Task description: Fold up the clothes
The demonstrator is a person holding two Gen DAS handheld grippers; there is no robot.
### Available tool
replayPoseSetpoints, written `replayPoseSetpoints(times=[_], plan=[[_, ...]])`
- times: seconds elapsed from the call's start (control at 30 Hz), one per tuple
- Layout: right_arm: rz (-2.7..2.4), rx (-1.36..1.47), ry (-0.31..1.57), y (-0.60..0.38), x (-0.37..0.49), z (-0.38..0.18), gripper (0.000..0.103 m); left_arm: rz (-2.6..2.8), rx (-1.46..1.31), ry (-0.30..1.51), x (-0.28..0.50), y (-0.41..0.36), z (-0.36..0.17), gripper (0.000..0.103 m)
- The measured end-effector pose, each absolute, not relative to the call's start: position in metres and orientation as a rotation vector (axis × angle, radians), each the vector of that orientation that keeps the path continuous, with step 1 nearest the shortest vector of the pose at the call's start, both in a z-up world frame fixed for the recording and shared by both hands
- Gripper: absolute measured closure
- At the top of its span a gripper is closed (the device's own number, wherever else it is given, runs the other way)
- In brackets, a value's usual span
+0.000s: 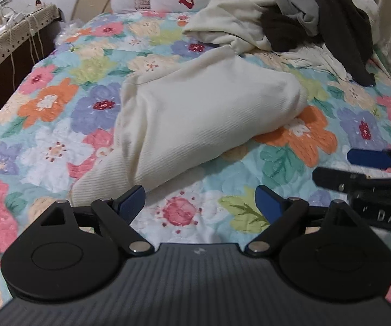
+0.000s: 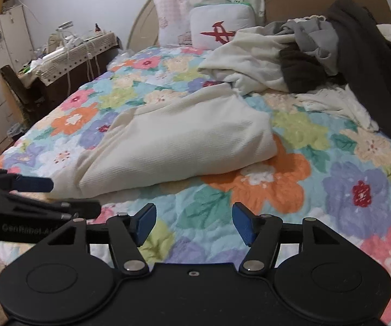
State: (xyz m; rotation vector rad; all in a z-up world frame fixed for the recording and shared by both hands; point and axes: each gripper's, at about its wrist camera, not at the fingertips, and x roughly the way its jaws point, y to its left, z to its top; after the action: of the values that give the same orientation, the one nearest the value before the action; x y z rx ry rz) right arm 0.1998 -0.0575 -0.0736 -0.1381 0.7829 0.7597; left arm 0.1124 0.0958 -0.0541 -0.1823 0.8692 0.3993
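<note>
A cream ribbed garment (image 1: 195, 125) lies folded over in a long bundle on the flowered bedspread (image 1: 59, 114); it also shows in the right wrist view (image 2: 179, 146). My left gripper (image 1: 199, 203) is open and empty, just in front of the garment's near end. My right gripper (image 2: 194, 222) is open and empty, hovering over the bedspread (image 2: 344, 190) in front of the garment. The right gripper's fingers (image 1: 369, 157) enter the left wrist view from the right. The left gripper's fingers (image 2: 35, 184) enter the right wrist view from the left.
A pile of cream, grey and dark brown clothes (image 1: 298, 24) lies at the back right of the bed, also in the right wrist view (image 2: 331, 54). Pillows (image 2: 217, 19) lean on the headboard. A cluttered bedside table (image 2: 68, 51) stands left of the bed.
</note>
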Motion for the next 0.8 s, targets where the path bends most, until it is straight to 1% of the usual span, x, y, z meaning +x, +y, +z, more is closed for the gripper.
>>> replayPoseSetpoints(times=[0.17,0.37,0.57,0.8], plan=[[0.757,-0.141,0.756,-0.057,0.188,-0.07,0.036,0.398,-0.2,0.882,0.102,0.098,-0.055,0.005],[0.735,-0.154,0.735,-0.054,0.179,-0.065,0.036,0.406,-0.176,0.881,0.099,0.096,-0.056,0.002],[0.706,-0.126,0.749,-0.055,0.178,-0.065,0.036,0.387,-0.215,0.887,0.096,0.101,-0.062,0.0],[0.693,-0.133,0.769,-0.048,0.173,-0.069,0.036,0.407,-0.211,0.904,0.098,0.103,-0.067,0.0]])
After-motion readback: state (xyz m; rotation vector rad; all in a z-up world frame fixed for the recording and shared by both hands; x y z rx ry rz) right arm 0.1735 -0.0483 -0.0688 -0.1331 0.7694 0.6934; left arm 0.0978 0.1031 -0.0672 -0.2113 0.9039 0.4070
